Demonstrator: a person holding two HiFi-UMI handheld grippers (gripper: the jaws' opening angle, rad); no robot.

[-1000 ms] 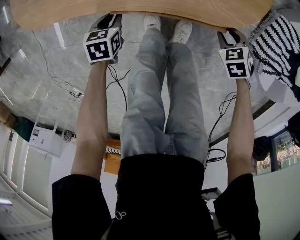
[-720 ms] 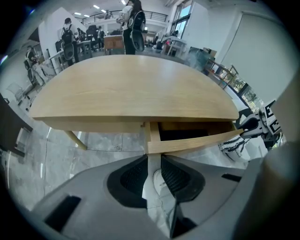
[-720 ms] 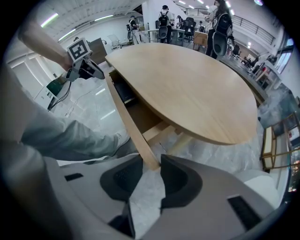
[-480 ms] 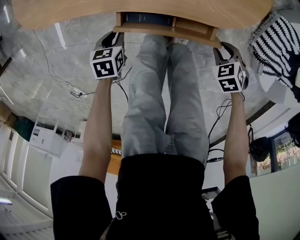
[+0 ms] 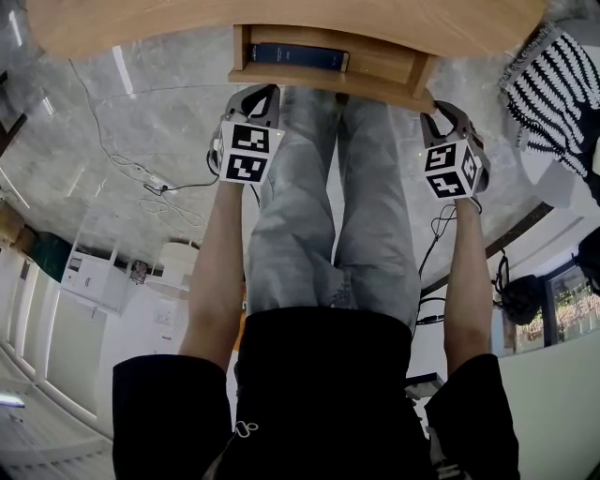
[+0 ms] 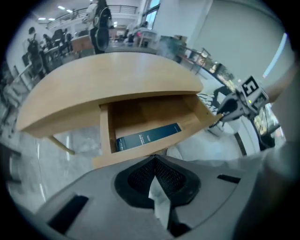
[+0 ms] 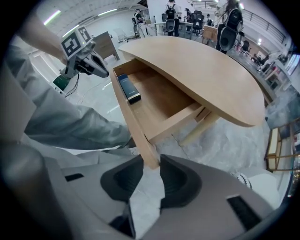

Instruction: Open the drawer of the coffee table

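Observation:
The wooden coffee table (image 5: 281, 23) has its drawer (image 5: 328, 77) pulled out toward me, and a dark blue book (image 5: 298, 54) lies inside. My left gripper (image 5: 262, 94) hangs just in front of the drawer front (image 6: 140, 152), apart from it, shut and empty. My right gripper (image 5: 439, 114) sits at the drawer's right corner. In the right gripper view the end of the drawer front (image 7: 140, 140) stands between the right gripper's (image 7: 151, 164) pads, which have just been closing and touch it. The book (image 7: 127, 88) also shows there.
My legs in grey jeans (image 5: 319, 206) stand between the arms, right below the drawer. Cables (image 5: 159, 183) trail over the marble floor at the left. A black-and-white striped thing (image 5: 553, 84) lies at the right. The table top (image 6: 108, 79) overhangs the drawer.
The drawer has slid out from under the table top toward me. Both grippers drew back with it. The left gripper came off the drawer front and shut.

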